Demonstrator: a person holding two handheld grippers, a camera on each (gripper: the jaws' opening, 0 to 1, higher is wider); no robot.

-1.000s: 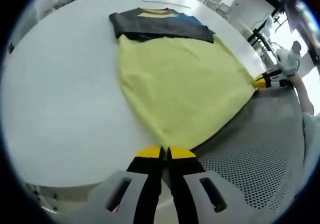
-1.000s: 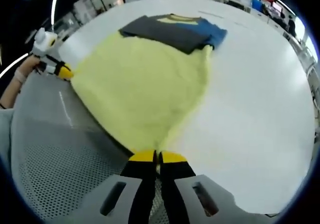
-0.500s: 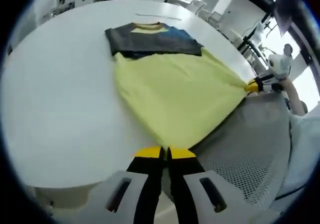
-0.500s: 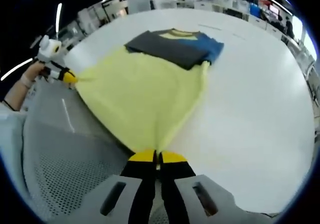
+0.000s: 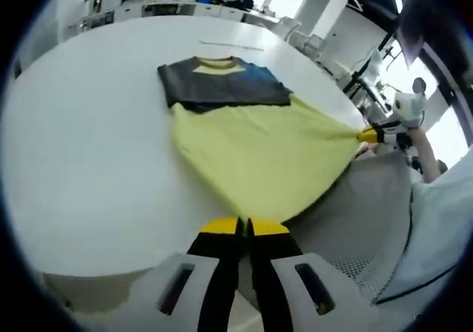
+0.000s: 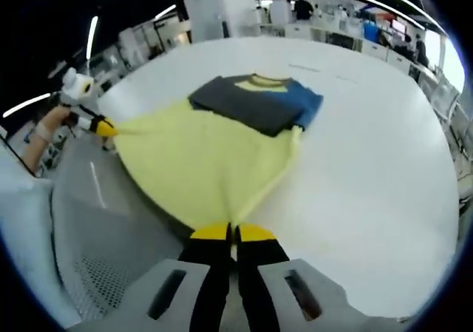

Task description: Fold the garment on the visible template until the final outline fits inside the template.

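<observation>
Yellow shirt (image 5: 259,154) with dark sleeves lies on the white counter (image 5: 81,140), its hem lifted off the near edge. Left gripper (image 5: 244,227) and right gripper (image 6: 233,233) each have fingers pinching a hem corner, pulling it taut

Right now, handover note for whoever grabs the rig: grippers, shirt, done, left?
Left gripper: shut on the shirt's hem corner.
Right gripper: shut on the other hem corner.
Shirt: yellow body stretched between the two grippers, lower part held off the white table; dark sleeves already folded across the top, collar end flat on the table.
Left: carry the hem up toward the collar, lay it down, check the outline against the template.
</observation>
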